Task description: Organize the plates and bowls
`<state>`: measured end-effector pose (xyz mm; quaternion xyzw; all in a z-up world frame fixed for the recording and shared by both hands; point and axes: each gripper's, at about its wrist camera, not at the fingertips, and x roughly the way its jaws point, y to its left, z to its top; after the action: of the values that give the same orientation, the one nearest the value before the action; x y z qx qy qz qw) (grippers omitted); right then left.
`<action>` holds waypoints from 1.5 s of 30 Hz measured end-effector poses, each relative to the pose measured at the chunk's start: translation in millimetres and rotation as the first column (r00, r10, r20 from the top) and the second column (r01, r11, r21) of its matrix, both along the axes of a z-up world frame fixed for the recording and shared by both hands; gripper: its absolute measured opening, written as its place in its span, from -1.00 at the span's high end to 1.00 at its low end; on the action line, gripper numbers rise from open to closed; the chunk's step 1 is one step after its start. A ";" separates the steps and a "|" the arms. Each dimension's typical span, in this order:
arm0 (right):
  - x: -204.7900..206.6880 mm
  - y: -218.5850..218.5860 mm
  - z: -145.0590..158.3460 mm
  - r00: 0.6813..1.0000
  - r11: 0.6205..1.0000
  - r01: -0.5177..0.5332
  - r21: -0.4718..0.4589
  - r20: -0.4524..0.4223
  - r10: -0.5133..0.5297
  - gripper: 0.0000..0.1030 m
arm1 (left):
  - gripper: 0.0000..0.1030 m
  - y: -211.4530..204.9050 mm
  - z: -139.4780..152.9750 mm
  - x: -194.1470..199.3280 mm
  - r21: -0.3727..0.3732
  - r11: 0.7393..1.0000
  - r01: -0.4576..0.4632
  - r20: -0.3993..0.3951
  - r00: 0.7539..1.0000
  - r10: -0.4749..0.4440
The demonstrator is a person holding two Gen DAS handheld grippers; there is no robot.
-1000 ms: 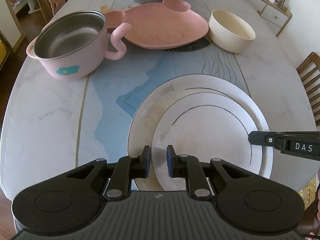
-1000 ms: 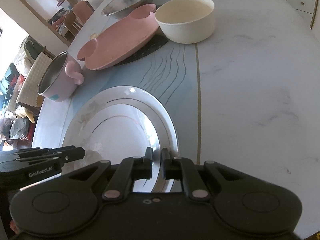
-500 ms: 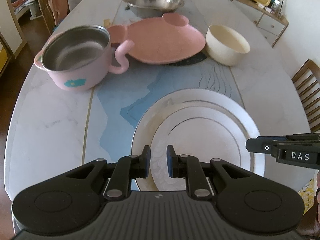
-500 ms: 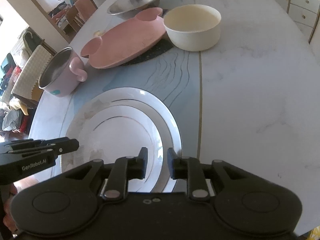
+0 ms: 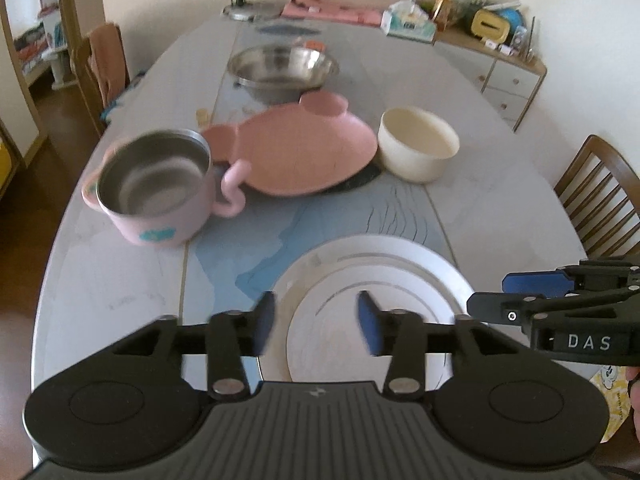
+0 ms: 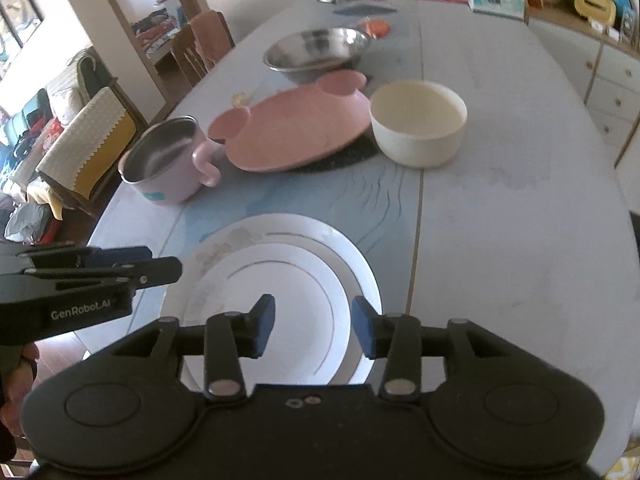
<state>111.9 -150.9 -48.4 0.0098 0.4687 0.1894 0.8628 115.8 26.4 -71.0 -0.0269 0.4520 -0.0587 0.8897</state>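
pink cup (image 5: 154, 190): far left of table (image 5: 500, 184), steel inside
pink plate (image 5: 304, 150): just right of cup
cream bowl (image 5: 418, 148): right of pink plate
white plates (image 5: 384, 276): small on large, near edge
left gripper (image 5: 316, 320): jaws opening, nothing between, over plates
right gripper (image 6: 312, 322): jaws opening, nothing between

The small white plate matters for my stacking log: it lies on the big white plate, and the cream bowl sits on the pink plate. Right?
Not quite. The small white plate does lie on the big white plate, but the cream bowl stands on the table beside the pink plate, not on it. The right wrist view shows this.
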 end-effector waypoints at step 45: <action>260.8 0.3 16.9 0.969 0.966 -0.236 -0.107 0.052 0.242 -0.82 | -0.53 3.5 -44.6 171.3 -0.059 0.900 -0.431 -0.182 0.891 0.415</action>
<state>372.7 -150.6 -31.5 -0.0961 0.4471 0.2686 0.8478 287.1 30.0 -115.7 -0.1728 0.5040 0.1169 0.8381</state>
